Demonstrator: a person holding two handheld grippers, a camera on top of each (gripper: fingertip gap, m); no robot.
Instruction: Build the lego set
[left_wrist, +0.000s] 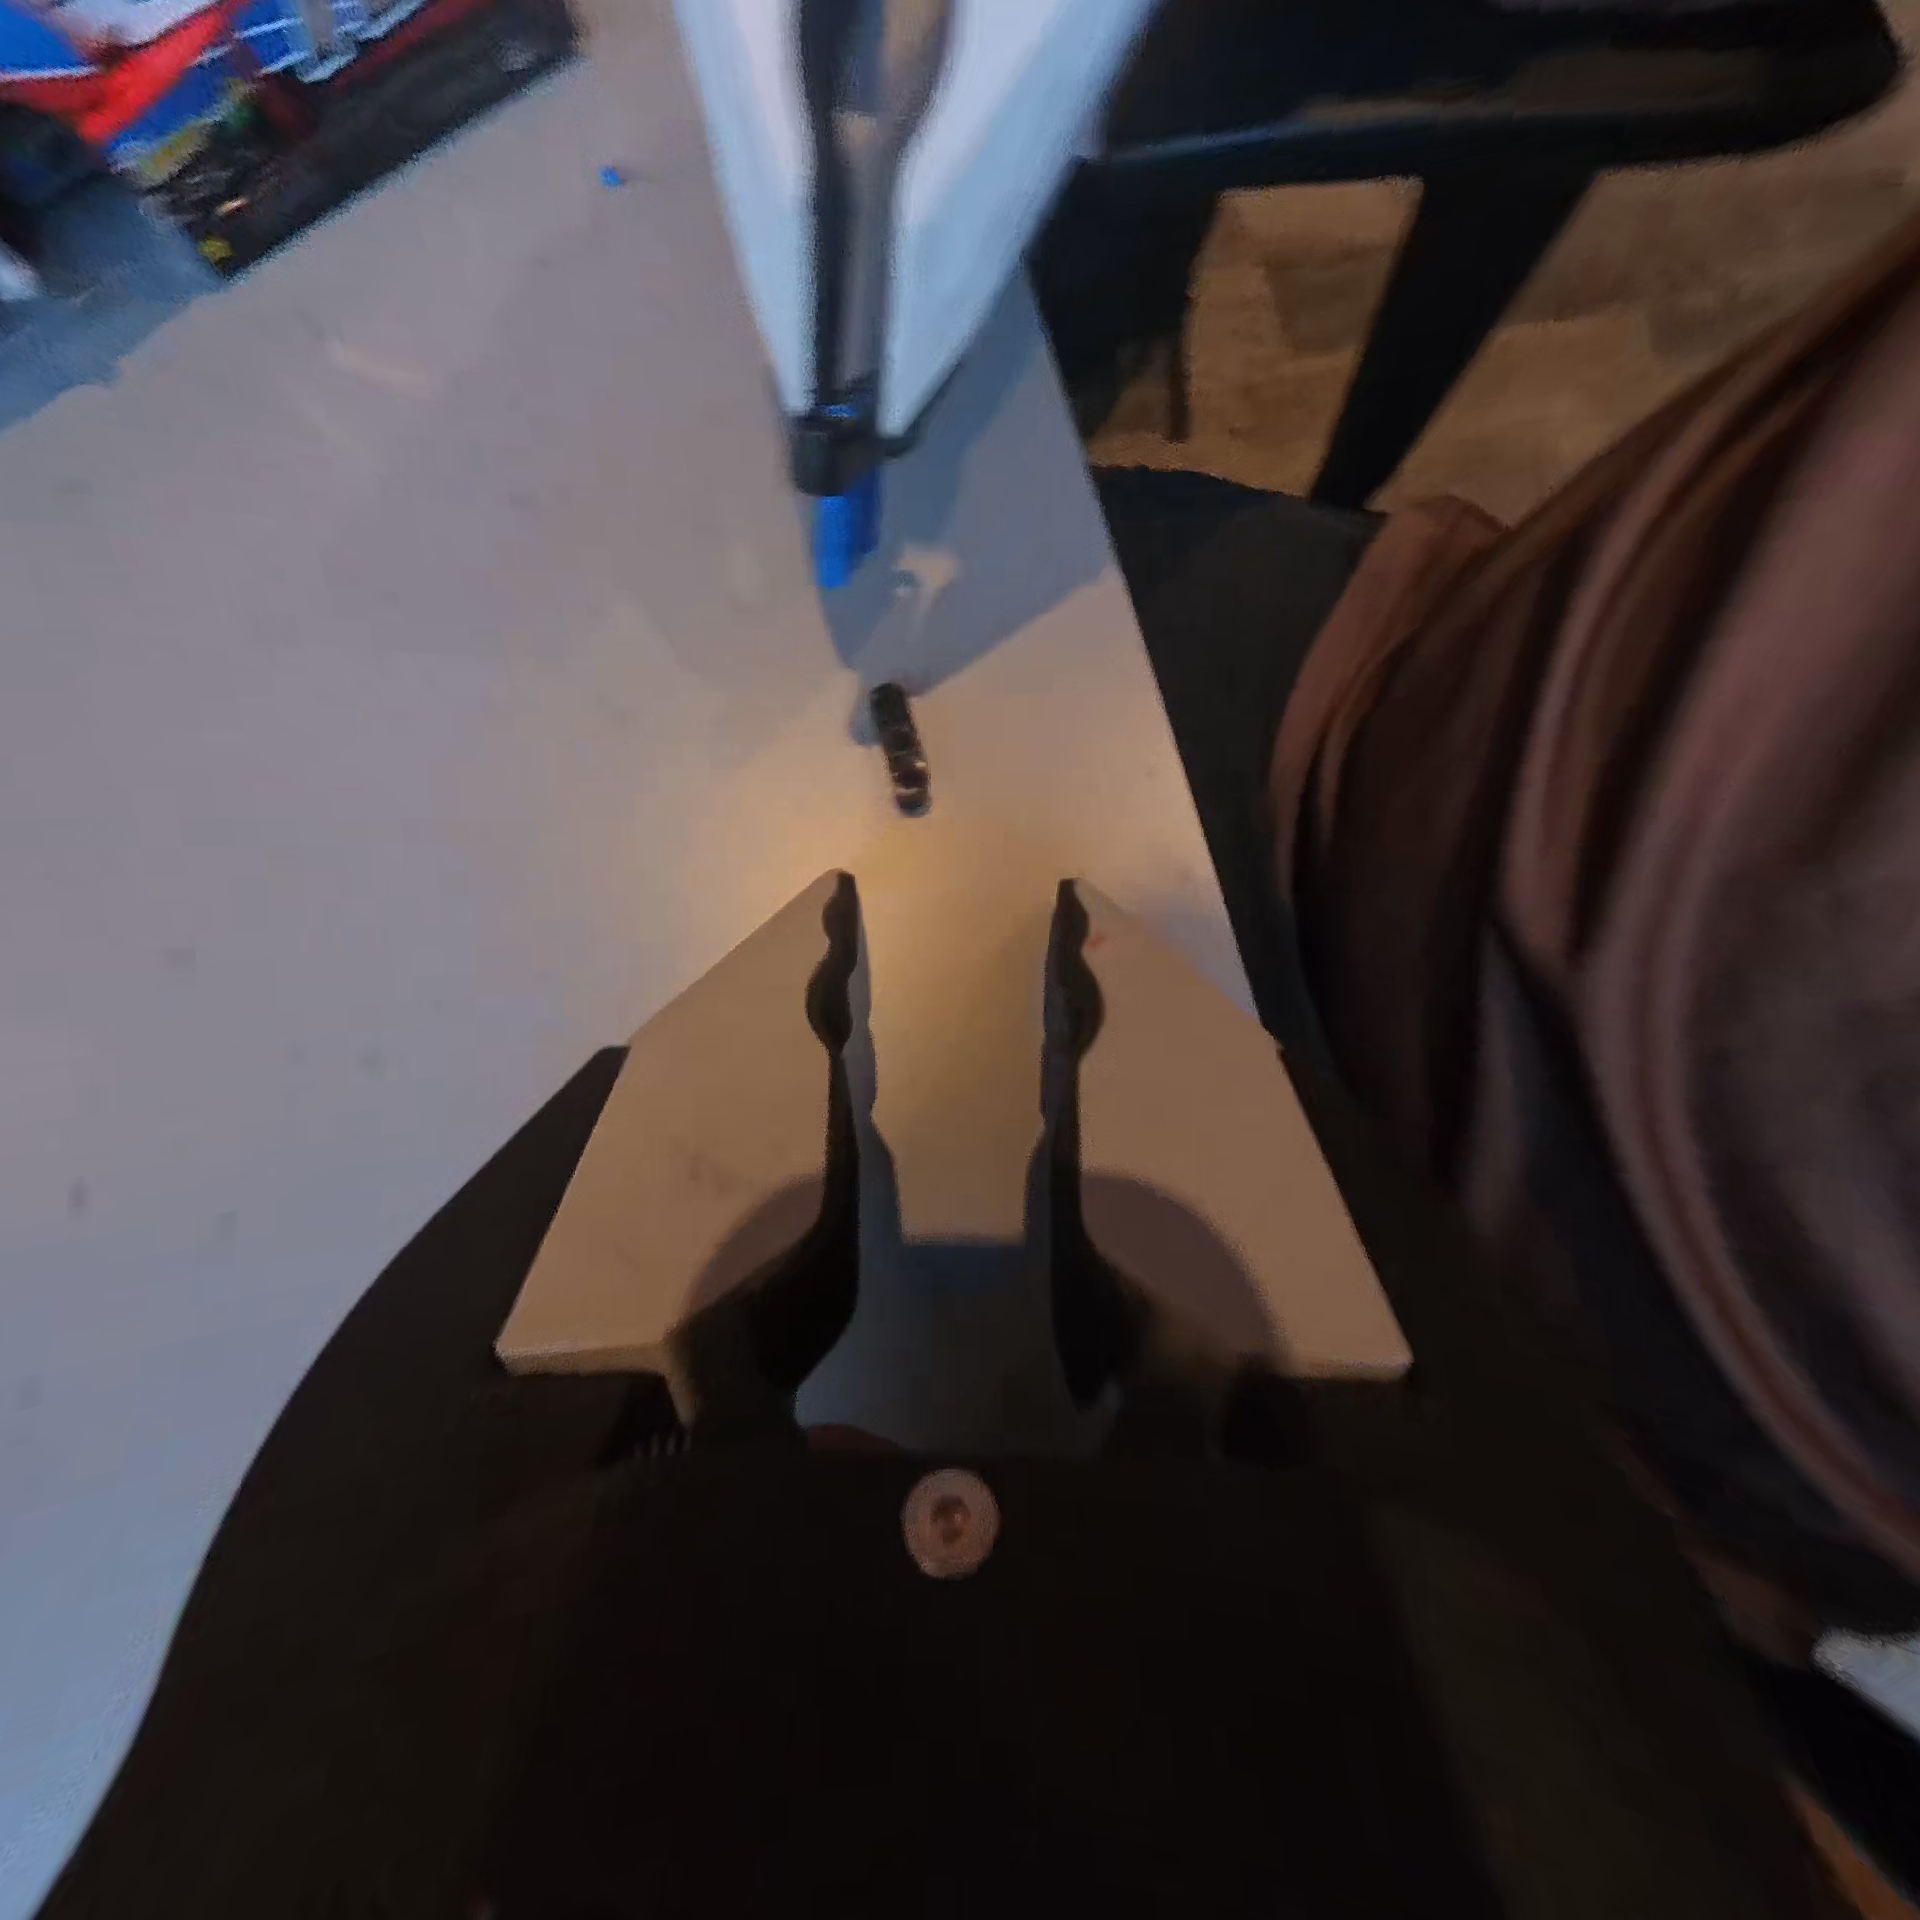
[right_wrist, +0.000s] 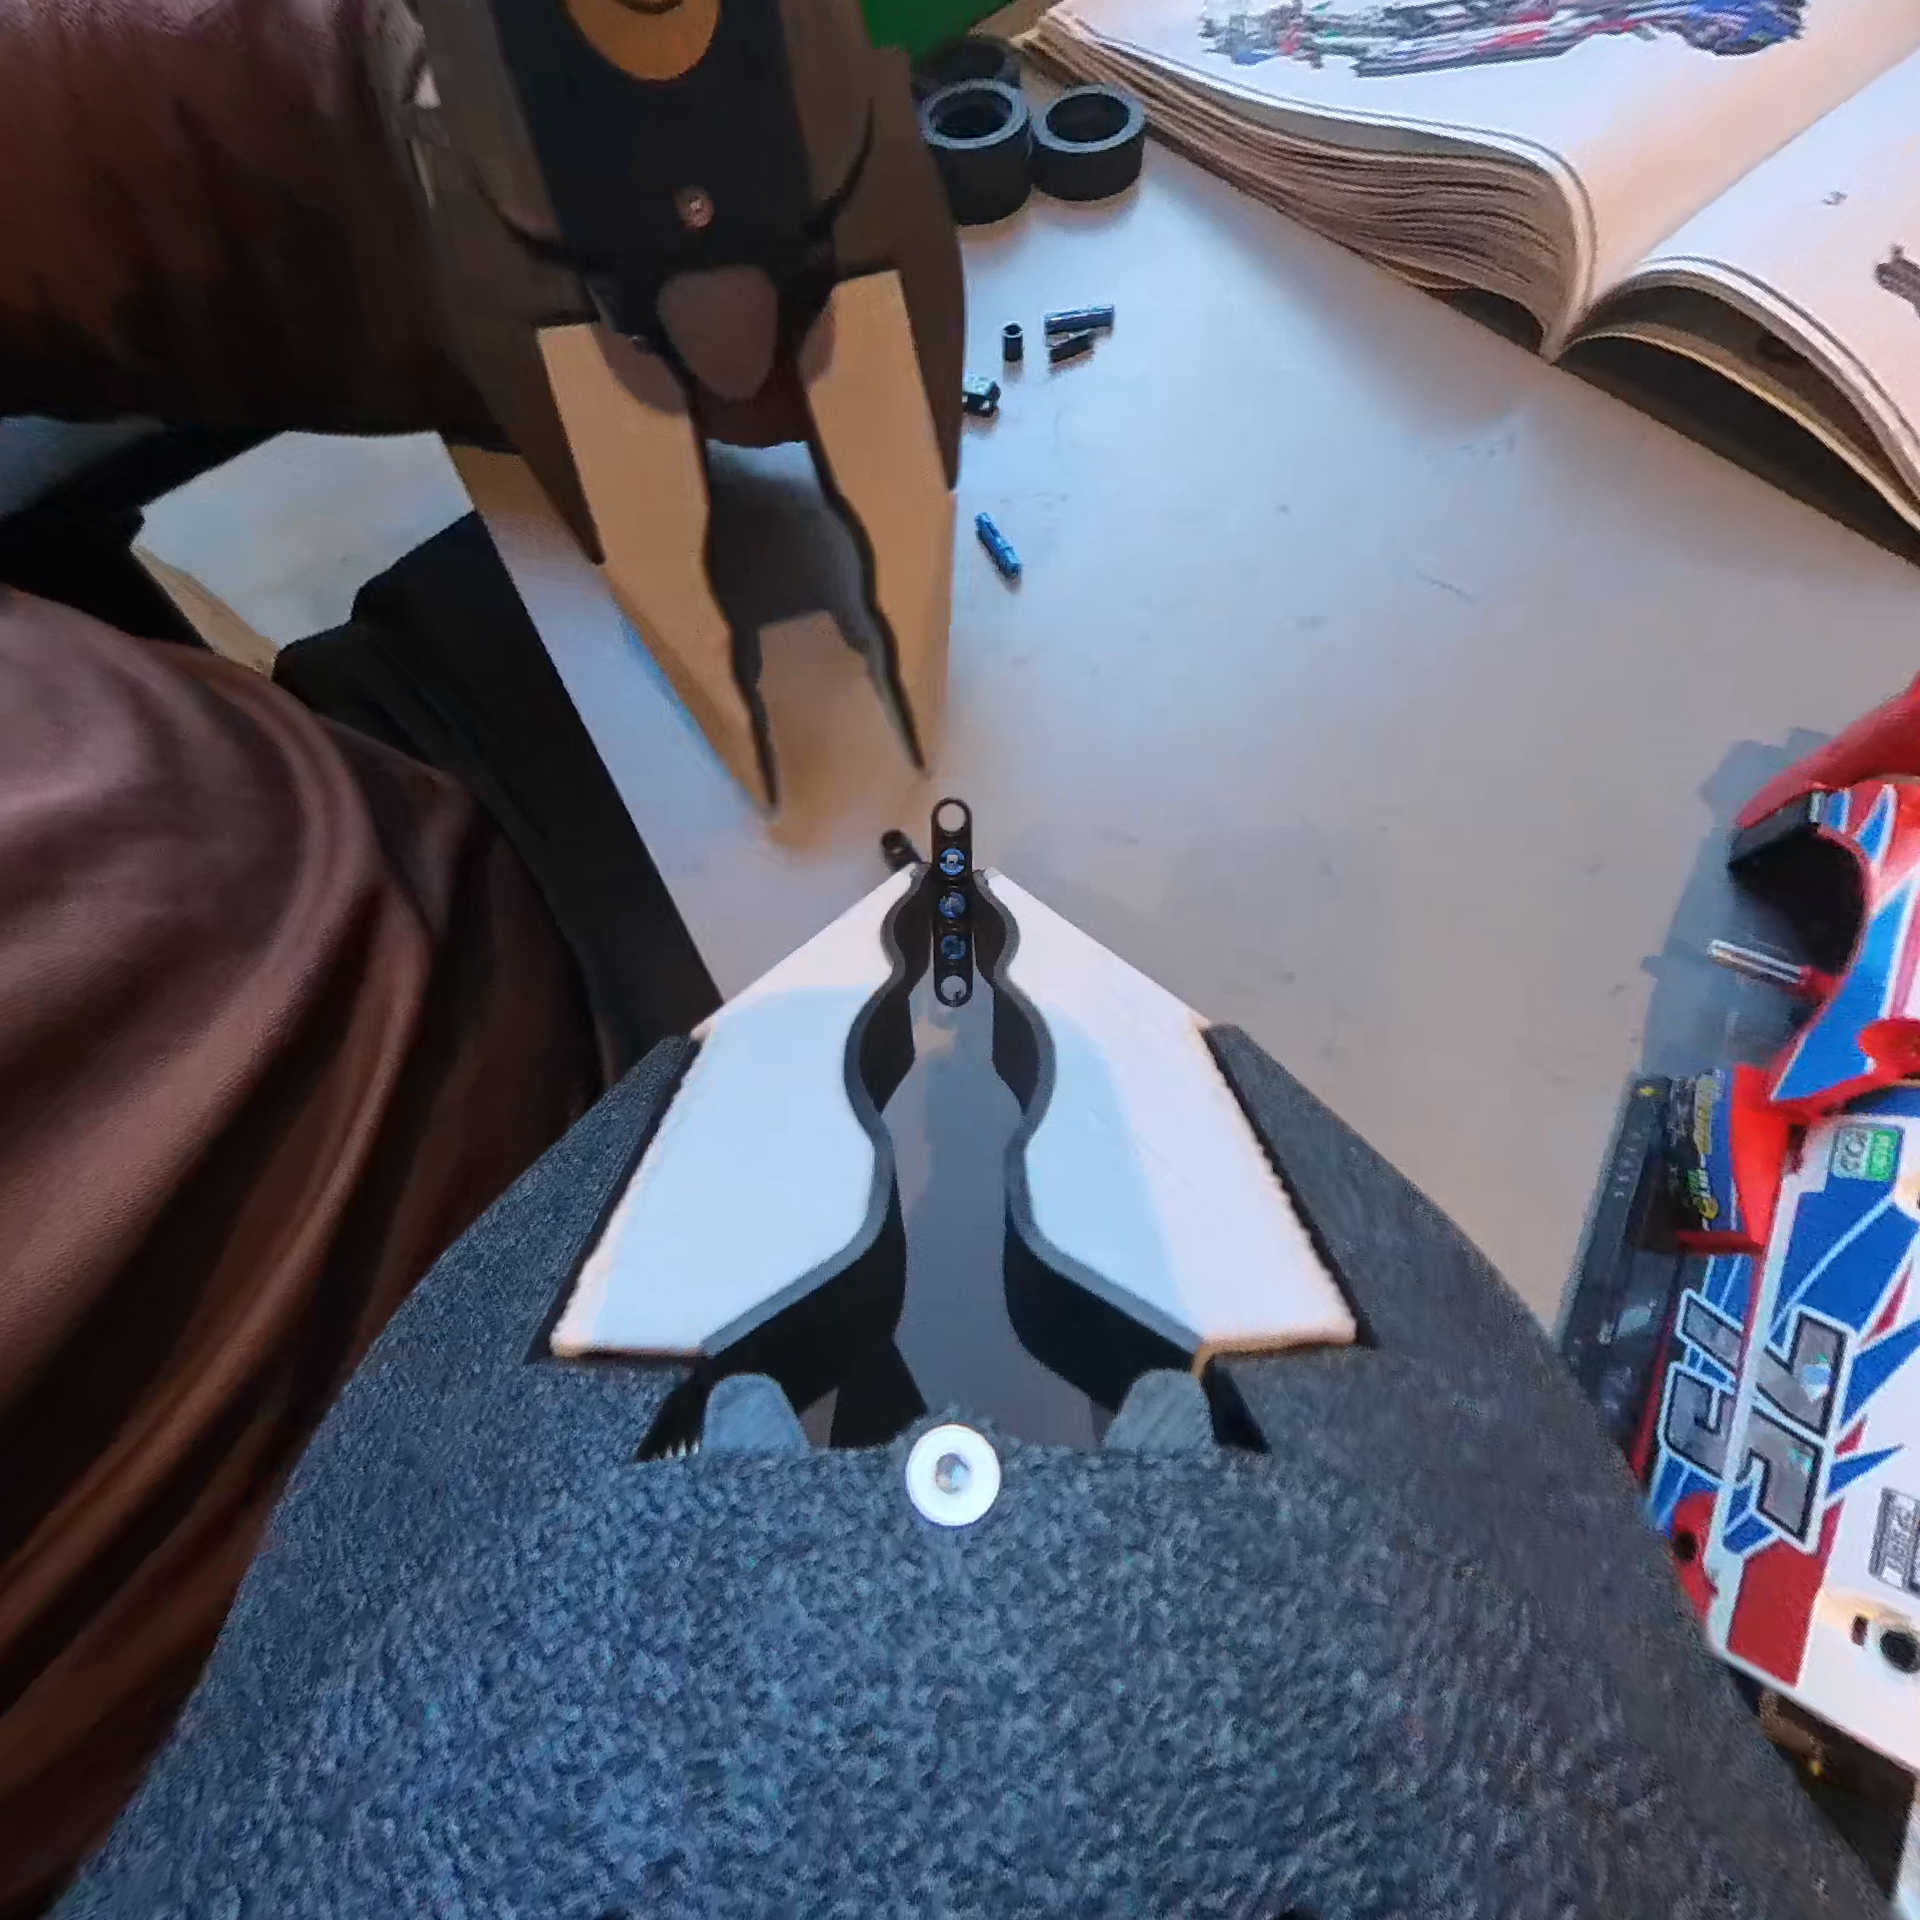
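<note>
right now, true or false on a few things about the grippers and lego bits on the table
1. The right gripper is shut on a black beam with blue pins in its holes. True.
2. The left gripper holds a blue pin. False: its jaws stand apart with nothing between them.
3. A small black connector lies on the table just ahead of the left gripper. True.
4. The instruction book is closed. False: it lies open.
5. Two black tyres sit on the table near the book. True.
6. The car body is green and yellow. False: it is red, white and blue.
</note>
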